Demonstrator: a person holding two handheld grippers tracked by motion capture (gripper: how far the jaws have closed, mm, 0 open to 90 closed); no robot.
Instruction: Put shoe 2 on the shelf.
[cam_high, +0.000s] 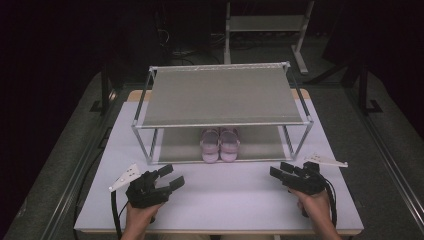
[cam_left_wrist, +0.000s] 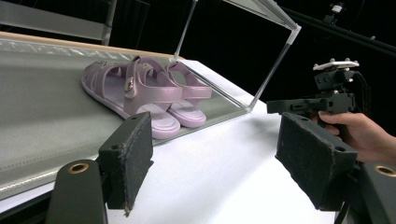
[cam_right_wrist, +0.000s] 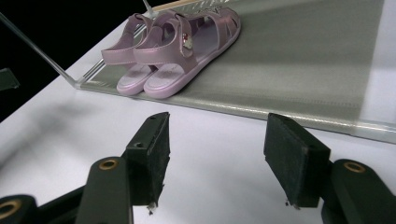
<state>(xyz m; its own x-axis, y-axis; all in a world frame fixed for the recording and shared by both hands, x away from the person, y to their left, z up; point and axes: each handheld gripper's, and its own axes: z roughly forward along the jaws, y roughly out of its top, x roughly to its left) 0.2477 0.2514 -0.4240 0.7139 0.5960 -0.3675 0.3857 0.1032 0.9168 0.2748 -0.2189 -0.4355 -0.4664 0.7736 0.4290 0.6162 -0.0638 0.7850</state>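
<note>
A pair of pale purple sandals (cam_high: 219, 145) stands side by side on the lower shelf of a two-tier metal shoe rack (cam_high: 222, 123), heels toward the table's front. The sandals (cam_left_wrist: 140, 95) also lie ahead in the left gripper view, and the same sandals (cam_right_wrist: 170, 51) in the right gripper view. My left gripper (cam_high: 170, 177) rests low at the front left of the table, open, nothing between its pads (cam_left_wrist: 133, 158). At the front right my right gripper (cam_high: 281, 170) is open too, its pads (cam_right_wrist: 154, 154) bare. Both point toward the rack.
The rack's upper shelf (cam_high: 222, 95) is bare grey fabric. The white tabletop (cam_high: 225, 195) spreads between the two grippers. Another grey frame (cam_high: 265, 25) stands on the dark floor behind the table. In the left gripper view, the other hand with its gripper (cam_left_wrist: 327, 100) shows at right.
</note>
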